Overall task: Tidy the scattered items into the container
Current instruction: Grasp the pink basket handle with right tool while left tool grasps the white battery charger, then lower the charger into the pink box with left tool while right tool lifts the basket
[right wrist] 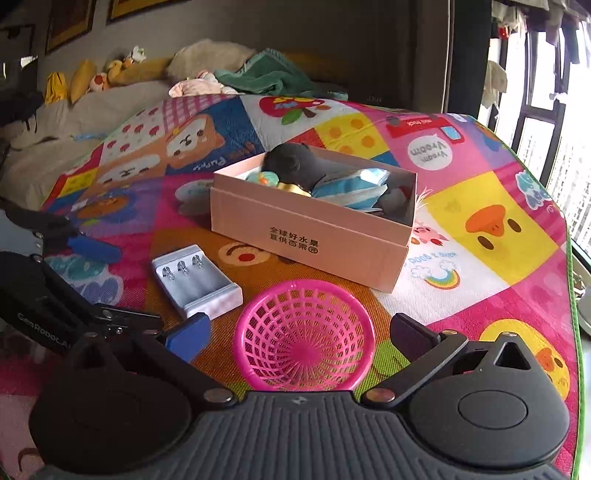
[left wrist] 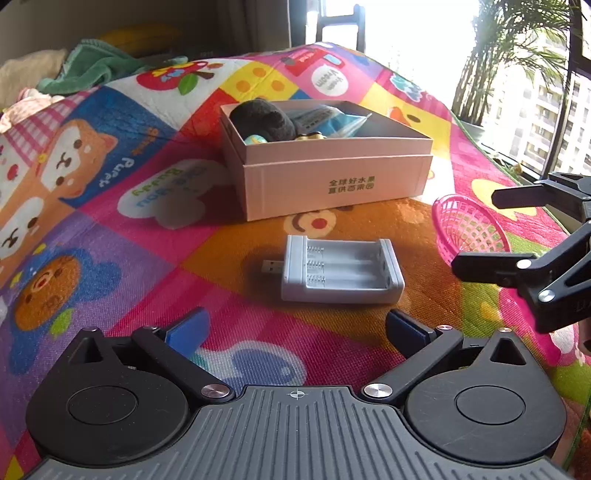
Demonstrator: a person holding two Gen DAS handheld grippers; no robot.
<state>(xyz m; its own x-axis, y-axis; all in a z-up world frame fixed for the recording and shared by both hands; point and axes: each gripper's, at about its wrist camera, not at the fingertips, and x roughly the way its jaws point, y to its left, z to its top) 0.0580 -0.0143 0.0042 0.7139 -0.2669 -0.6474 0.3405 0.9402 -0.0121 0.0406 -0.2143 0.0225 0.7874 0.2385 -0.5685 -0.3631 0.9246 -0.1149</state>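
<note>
A cartoon play mat (left wrist: 122, 229) spreads beneath and ahead of my left jaws, in squares of bears, ducks and apples. Far beyond them, up to the left, a green towel (left wrist: 96, 66) lies crumpled beside a pale cushion (left wrist: 26, 70). To their far right a palm plant (left wrist: 517, 55) stands against the bright window. Beyond my right jaws, far left, yellow plush toys (right wrist: 85, 79) rest on beige bedding (right wrist: 55, 122), with framed pictures (right wrist: 70, 18) on the wall above.

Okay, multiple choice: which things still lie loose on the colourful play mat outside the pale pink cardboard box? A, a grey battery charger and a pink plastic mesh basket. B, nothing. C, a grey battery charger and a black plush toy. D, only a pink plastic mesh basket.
A: the grey battery charger and the pink plastic mesh basket sit on the play mat in front of the pale pink cardboard box.
</note>
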